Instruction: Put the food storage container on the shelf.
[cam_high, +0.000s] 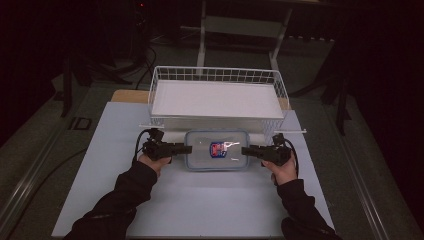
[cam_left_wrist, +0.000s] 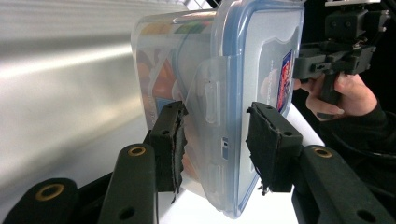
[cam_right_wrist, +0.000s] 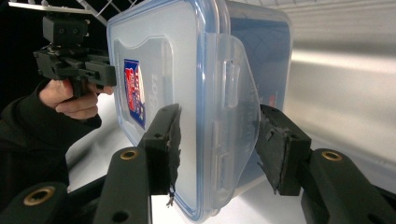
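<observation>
A clear plastic box with a blue-edged snap lid (cam_high: 216, 150) is sitting on the white worktop (cam_high: 200, 200), in the middle from side to side and closer to the far edge, just in front of a white wire basket (cam_high: 218, 95) that is standing along that far edge. The left hand-held gripper (cam_high: 186, 148) is reaching in at the box's left end, and in the left gripper view its two black jaws are standing open on either side of the lid's side flap (cam_left_wrist: 210, 100). The right hand-held gripper (cam_high: 245, 150) is doing the same at the box's right end, with its jaws open around the other flap (cam_right_wrist: 231, 88). A red and blue sticker (cam_high: 216, 149) is showing on the lid.
</observation>
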